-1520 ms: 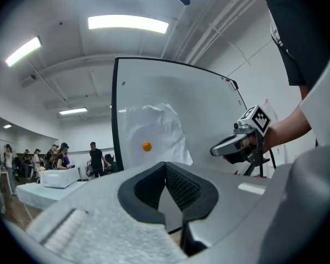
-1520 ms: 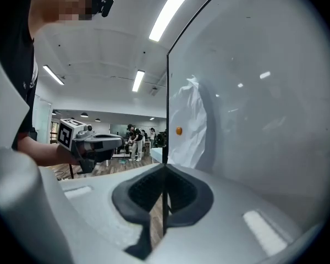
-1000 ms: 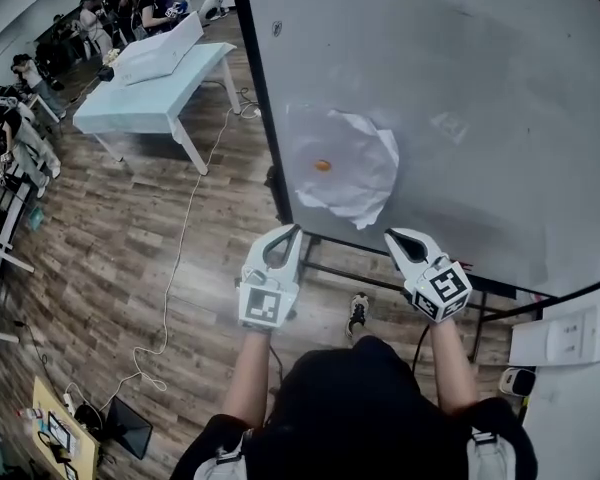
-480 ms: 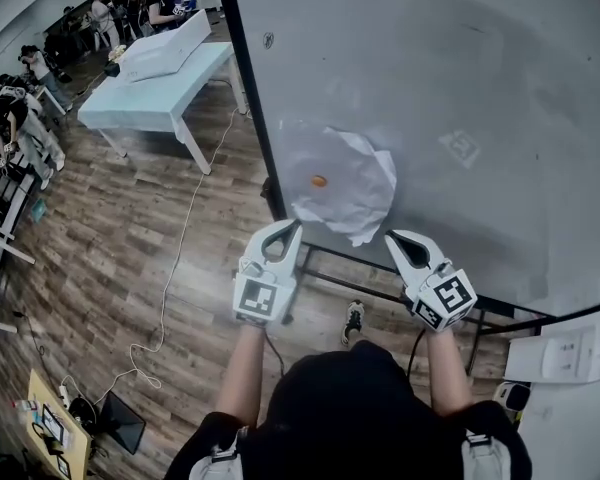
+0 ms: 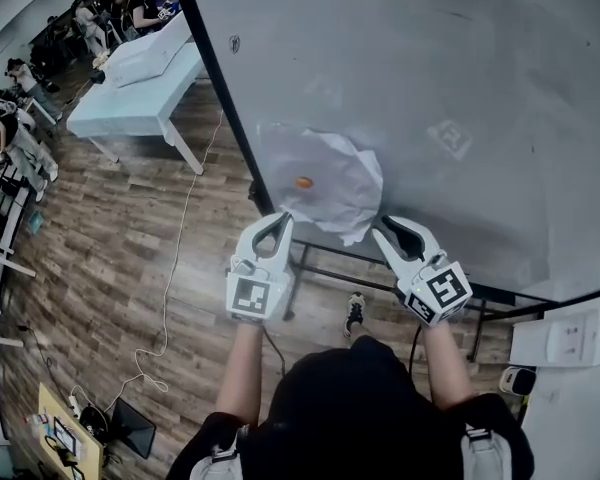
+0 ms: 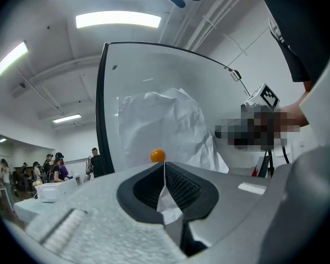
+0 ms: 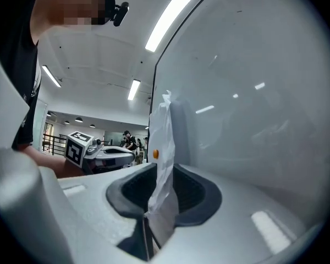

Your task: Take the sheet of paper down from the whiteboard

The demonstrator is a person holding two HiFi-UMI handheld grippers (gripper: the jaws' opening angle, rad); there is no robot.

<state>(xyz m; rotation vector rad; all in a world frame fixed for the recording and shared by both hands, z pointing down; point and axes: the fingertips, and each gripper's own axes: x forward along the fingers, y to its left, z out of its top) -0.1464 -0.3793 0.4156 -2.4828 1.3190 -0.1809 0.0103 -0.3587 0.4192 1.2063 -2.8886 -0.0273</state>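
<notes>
A crumpled white sheet of paper (image 5: 325, 173) hangs on the whiteboard (image 5: 460, 78), pinned by a small orange magnet (image 5: 302, 181). My left gripper (image 5: 281, 220) is at the sheet's lower left corner. In the left gripper view its jaws (image 6: 165, 166) are shut, with a white bit of the paper (image 6: 166, 199) pinched between the pads, and the magnet (image 6: 158, 156) is just beyond. My right gripper (image 5: 382, 229) is at the lower right corner. Its jaws (image 7: 162, 169) have just been opening, and the sheet's edge (image 7: 164, 147) stands loosely between them.
The whiteboard's black frame (image 5: 218, 98) and stand bars (image 5: 330, 268) run down to a wood floor. A light blue table (image 5: 130, 108) with a white box stands at the upper left, with people beyond it. A cable (image 5: 175, 268) trails over the floor.
Both grippers have moved up and closer to the paper's lower edge. The sheet still hangs under the magnet.
</notes>
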